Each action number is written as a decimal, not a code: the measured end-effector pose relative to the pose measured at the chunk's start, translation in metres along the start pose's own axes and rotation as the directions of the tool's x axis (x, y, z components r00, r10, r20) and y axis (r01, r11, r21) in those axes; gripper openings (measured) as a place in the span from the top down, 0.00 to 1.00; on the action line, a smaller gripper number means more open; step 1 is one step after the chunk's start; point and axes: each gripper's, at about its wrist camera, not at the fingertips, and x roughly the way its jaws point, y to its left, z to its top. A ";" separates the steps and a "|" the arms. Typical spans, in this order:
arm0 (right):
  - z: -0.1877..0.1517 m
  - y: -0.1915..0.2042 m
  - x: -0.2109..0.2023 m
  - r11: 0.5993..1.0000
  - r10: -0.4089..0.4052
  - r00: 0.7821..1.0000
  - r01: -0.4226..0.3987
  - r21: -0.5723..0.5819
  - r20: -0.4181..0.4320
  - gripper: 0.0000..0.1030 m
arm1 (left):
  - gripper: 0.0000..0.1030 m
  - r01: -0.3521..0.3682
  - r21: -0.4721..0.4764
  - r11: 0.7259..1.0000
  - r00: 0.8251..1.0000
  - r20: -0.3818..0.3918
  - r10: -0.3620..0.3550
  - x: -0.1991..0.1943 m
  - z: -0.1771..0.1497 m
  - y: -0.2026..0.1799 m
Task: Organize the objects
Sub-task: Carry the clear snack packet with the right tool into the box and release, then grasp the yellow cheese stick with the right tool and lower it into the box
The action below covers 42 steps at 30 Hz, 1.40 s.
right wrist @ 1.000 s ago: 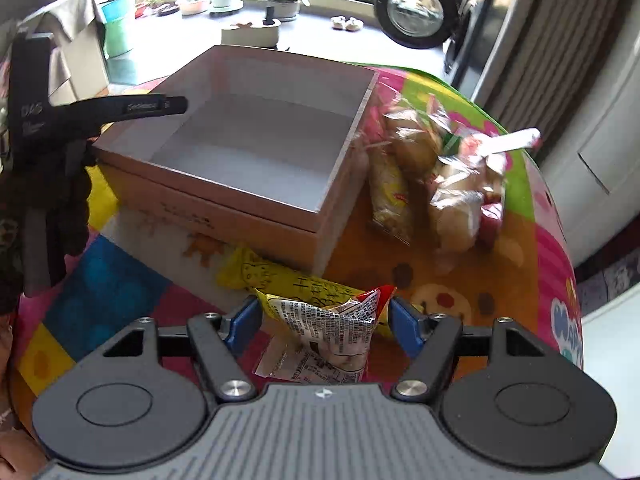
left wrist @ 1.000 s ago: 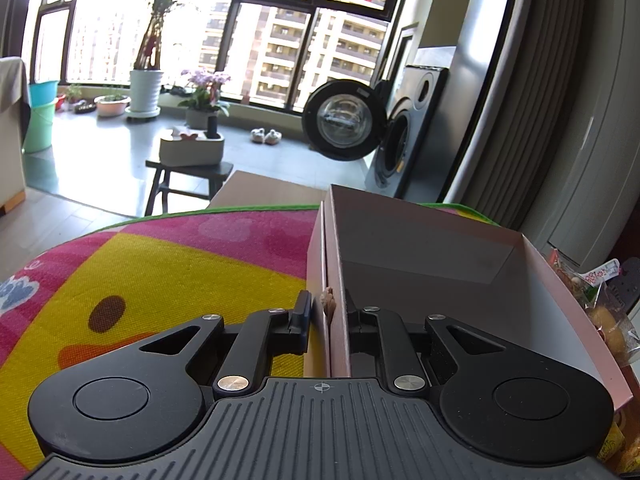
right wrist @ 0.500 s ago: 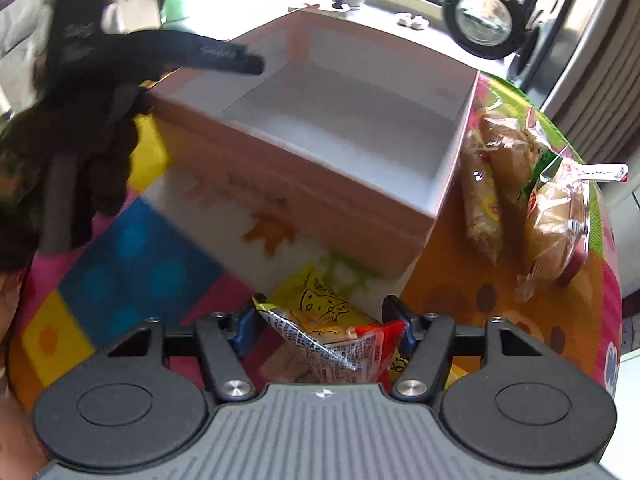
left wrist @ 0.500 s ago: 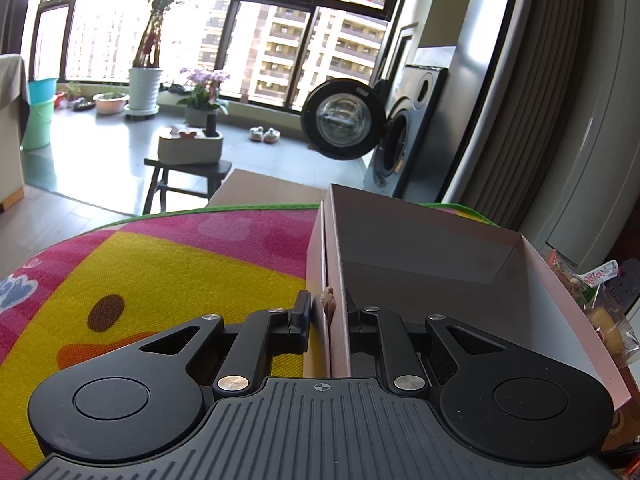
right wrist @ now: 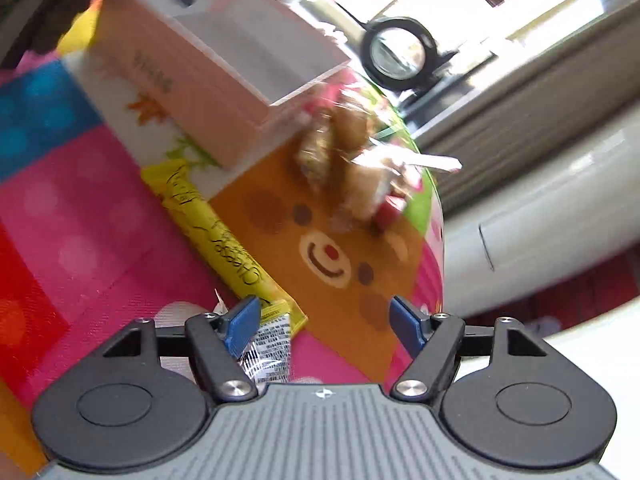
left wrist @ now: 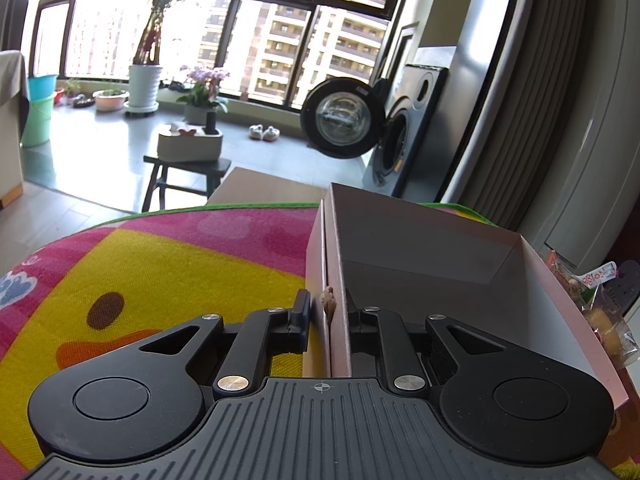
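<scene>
Since the earlier frames the right gripper (right wrist: 324,318) has lost the crinkled packet it held between its fingers; its jaws now stand spread with nothing between them, and a silver-printed wrapper (right wrist: 268,350) lies at the lower centre of the right wrist view, under and just inside the left blue pad, apparently lying loose rather than gripped. That view is also tilted and blurred, so the gripper is evidently swinging. The left gripper (left wrist: 326,314) is unchanged: clenched on the near wall of the pink box (left wrist: 440,264), one finger outside, one inside. The box interior shows empty in the left wrist view. In the right wrist view the box sits at upper left, well apart from the right gripper. A yellow stick pack (right wrist: 216,236) lies on the mat (right wrist: 80,220) with its long axis running from the box's near corner down toward the left pad of the right gripper, its lower end just beside the wrapper. The clear-wrapped snacks (right wrist: 352,160) lie at centre, just beside the box's right corner. The right gripper is the free one and the nearer to the loose items; the pack lies ahead and left of its centreline, so a grasp likely calls for a leftward shift and closing across the pack's narrow width.
</scene>
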 end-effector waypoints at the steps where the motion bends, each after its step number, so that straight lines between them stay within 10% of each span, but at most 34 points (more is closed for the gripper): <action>1: -0.001 -0.007 -0.002 0.998 0.036 0.999 -0.036 0.052 -0.001 0.30 | 0.84 0.000 0.000 1.000 1.000 0.000 0.000 0.000 0.000 0.000; 5: 0.006 -0.054 -0.005 0.879 0.291 0.956 -0.281 0.386 0.033 0.30 | 0.84 0.000 0.000 1.000 1.000 0.000 0.000 0.000 -0.001 0.001; 13: 0.013 -0.064 0.025 0.495 0.634 0.763 -0.524 0.693 0.124 0.30 | 0.84 0.000 0.000 1.000 1.000 0.000 0.000 0.000 0.000 0.001; 15: 0.018 -0.058 0.037 0.517 0.632 0.772 -0.485 0.705 0.067 0.30 | 0.84 0.000 0.000 1.000 1.000 0.000 0.000 0.000 0.000 0.001; 18: 0.023 -0.060 0.043 0.612 0.519 0.854 -0.362 0.703 -0.012 0.30 | 0.84 0.000 0.000 1.000 1.000 0.000 0.000 0.000 0.000 0.001; 23: 0.020 -0.080 0.063 0.504 0.498 0.867 -0.297 0.811 0.008 0.26 | 0.84 0.000 0.001 1.000 1.000 0.000 0.000 0.000 0.000 0.001; 29: 0.034 -0.079 0.070 0.551 0.405 0.914 -0.260 0.793 0.018 0.26 | 0.84 0.000 0.000 1.000 1.000 0.000 0.000 0.000 0.000 0.001; 42: 0.028 -0.002 -0.006 0.849 0.360 0.933 -0.341 0.403 0.032 0.74 | 0.84 0.000 0.000 1.000 1.000 -0.002 0.000 0.000 -0.001 0.002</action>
